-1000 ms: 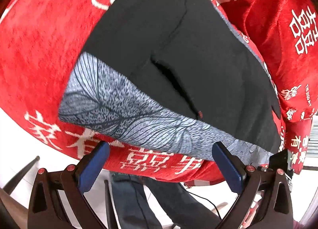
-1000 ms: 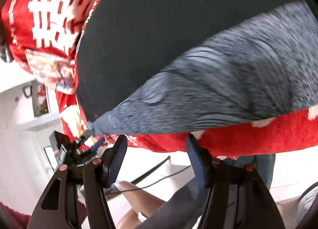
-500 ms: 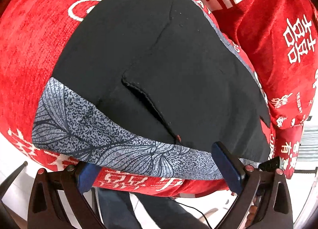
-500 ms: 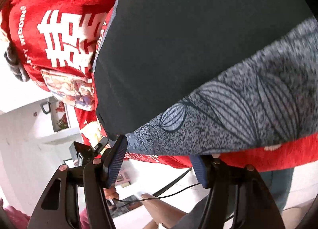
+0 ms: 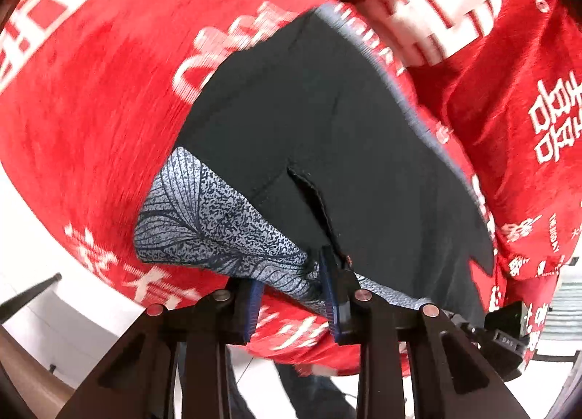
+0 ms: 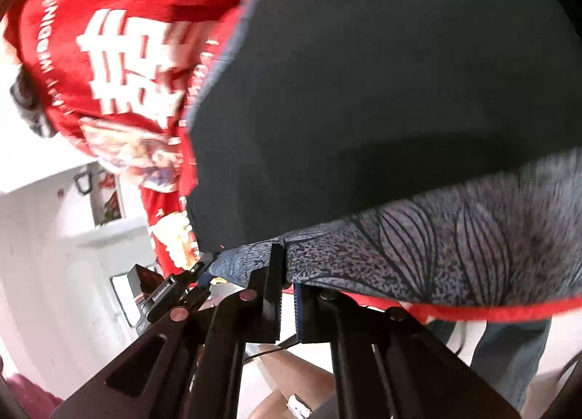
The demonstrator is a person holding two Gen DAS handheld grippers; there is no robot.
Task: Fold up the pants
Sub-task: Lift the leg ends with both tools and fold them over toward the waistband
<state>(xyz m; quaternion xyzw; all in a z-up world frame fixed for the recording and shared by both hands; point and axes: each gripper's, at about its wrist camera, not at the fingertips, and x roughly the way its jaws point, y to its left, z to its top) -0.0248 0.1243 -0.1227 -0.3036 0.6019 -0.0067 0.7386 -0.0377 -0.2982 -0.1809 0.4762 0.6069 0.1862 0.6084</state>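
1. Left wrist view: one pair of pants (image 5: 327, 135) is being shown lying flat on a red blanket (image 5: 91, 120) printed with white characters. A pocket slit and the far side edge are being shown here only. The black fabric is being bordered by a grey leaf-patterned waistband (image 5: 203, 215). The left gripper (image 5: 291, 295) is being held nearly closed, its two blue pads pinched on the waistband edge.
2. Right wrist view: the same pants (image 6: 363, 91) are being seen from the other end of the waistband (image 6: 436, 251). The right gripper (image 6: 287, 295) is being held almost closed on the waistband edge. Shown here only: the other gripper's body, a white shelf (image 6: 105, 226), one ringed hand (image 6: 291, 393). Motion blur is being seen in both views.
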